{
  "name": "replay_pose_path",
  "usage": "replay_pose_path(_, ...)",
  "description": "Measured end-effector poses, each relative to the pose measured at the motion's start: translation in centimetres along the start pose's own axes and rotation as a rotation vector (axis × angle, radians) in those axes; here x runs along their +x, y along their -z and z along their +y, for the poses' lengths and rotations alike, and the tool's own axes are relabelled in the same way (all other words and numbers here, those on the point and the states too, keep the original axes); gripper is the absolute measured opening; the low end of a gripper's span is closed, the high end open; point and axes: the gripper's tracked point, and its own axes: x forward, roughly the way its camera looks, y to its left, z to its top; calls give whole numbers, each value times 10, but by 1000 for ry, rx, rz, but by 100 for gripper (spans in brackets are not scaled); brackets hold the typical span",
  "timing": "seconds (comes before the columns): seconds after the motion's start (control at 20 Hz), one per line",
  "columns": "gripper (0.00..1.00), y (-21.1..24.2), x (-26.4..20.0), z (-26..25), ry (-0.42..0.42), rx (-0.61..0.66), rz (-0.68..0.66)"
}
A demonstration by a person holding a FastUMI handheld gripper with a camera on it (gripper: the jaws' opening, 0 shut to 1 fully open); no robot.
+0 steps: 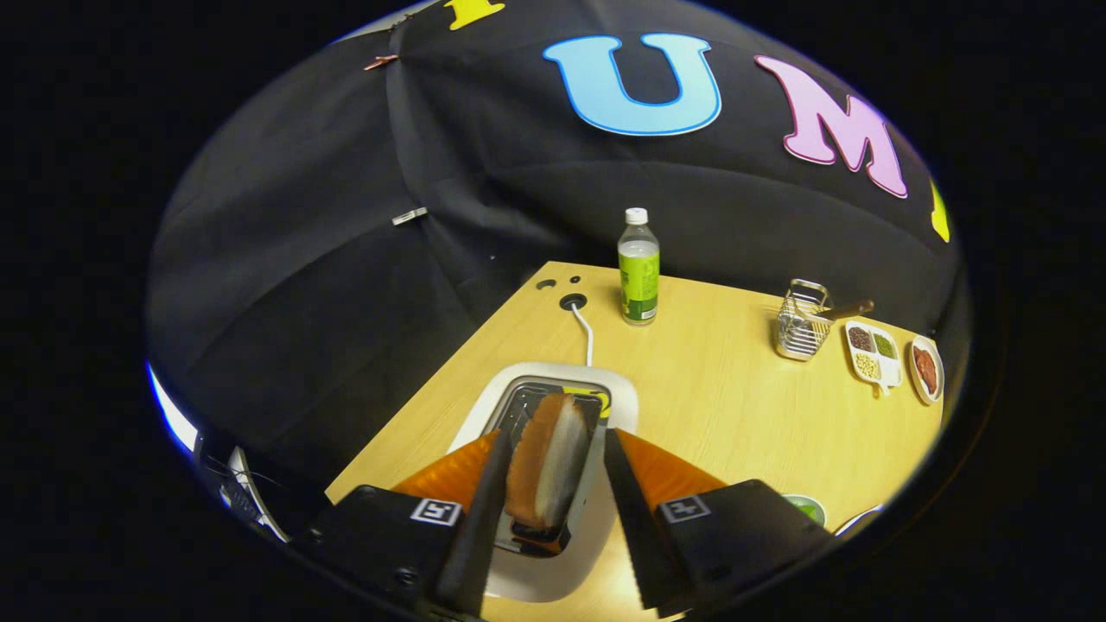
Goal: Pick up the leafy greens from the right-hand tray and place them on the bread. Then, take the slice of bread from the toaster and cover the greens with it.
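Wooden table (734,406): tongs (553,484) spread around toaster's (553,432) bread slice (546,462); bottle (638,268) beyond.

Tabletop (717,406): light wood grain. Toaster (553,484): white body, silver slot surround. Slice of bread (546,471): brown crust, pale face. Bottle (638,268): white cap, green label. Cable (584,333): white. Wire basket (800,321): silver. Divided dish (873,352): white, holding brown, green and yellow contents.
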Motion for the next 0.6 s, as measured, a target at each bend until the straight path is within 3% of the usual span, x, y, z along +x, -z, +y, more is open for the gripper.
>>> replay_pose_path(0.15,20,4,1,4,-7,46,30)
replay_pose_path(0.35,11,4,1,4,15,61,21)
replay_pose_path(0.6,12,-11,-19,11,-18,76,-19)
